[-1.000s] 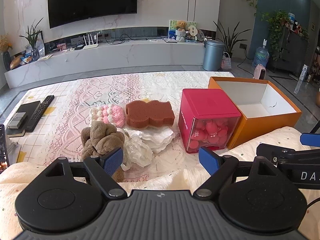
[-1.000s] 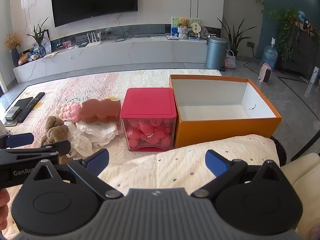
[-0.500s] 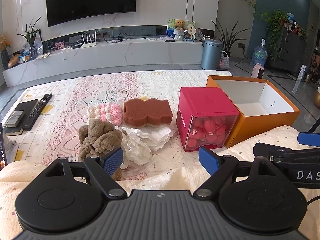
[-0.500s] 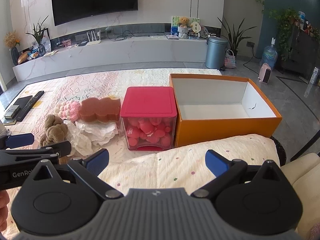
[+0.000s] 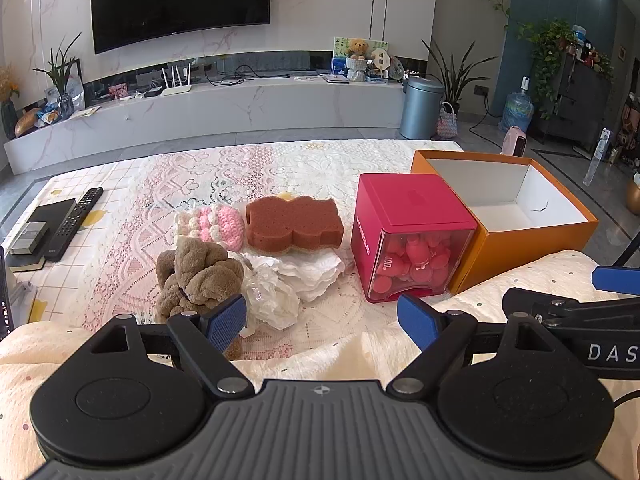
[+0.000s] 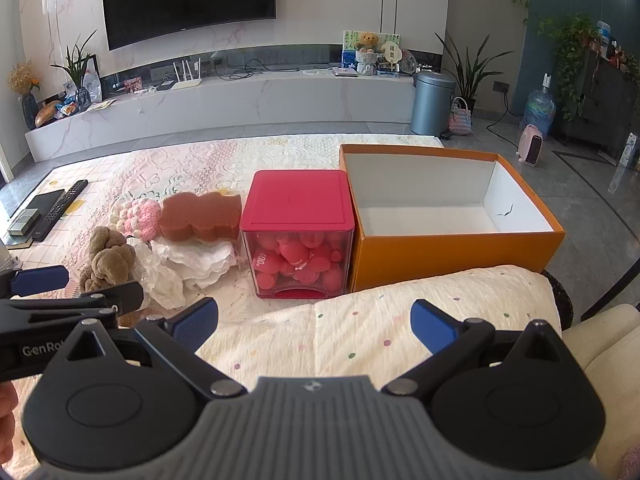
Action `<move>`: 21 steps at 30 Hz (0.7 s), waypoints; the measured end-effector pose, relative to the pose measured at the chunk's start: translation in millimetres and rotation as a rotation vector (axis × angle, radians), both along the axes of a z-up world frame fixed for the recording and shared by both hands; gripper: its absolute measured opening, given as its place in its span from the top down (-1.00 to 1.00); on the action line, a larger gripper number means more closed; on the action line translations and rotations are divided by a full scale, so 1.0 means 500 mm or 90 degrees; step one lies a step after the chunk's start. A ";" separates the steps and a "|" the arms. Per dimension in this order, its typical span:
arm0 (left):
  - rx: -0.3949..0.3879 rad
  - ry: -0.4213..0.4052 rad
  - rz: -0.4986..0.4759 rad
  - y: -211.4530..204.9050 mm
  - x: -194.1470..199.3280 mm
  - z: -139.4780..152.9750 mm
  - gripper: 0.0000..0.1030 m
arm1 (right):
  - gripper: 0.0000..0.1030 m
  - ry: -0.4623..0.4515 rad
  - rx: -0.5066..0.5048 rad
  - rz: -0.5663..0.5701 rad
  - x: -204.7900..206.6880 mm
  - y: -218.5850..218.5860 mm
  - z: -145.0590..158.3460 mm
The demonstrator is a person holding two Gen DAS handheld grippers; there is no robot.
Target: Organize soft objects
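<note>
Here the left gripper (image 5: 322, 322) hangs with its blue-padded jaws spread wide and nothing between them; the right gripper (image 6: 314, 324) is likewise splayed and empty over a cream dotted quilt (image 6: 360, 320). Just ahead of the left jaw lies a fuzzy brown plush toy (image 5: 200, 274), touching crumpled white plastic wrap (image 5: 272, 296). Farther out sit a pink-and-white crocheted pouch (image 5: 212, 224) and a rust-brown scalloped sponge (image 5: 294, 222). Ahead of the right jaws stand a red-lidded clear cube of pink sponges (image 6: 298, 236) and, just beside it, an open orange cardboard box (image 6: 452, 252).
</note>
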State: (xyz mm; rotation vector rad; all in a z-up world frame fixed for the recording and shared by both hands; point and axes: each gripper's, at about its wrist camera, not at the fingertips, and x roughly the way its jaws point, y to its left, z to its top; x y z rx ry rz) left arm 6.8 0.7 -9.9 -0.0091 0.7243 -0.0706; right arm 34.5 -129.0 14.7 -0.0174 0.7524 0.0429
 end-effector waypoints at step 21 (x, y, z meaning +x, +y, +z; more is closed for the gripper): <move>0.000 -0.002 0.003 0.003 -0.002 0.002 -0.94 | -0.95 0.000 -0.003 0.001 0.001 0.004 -0.001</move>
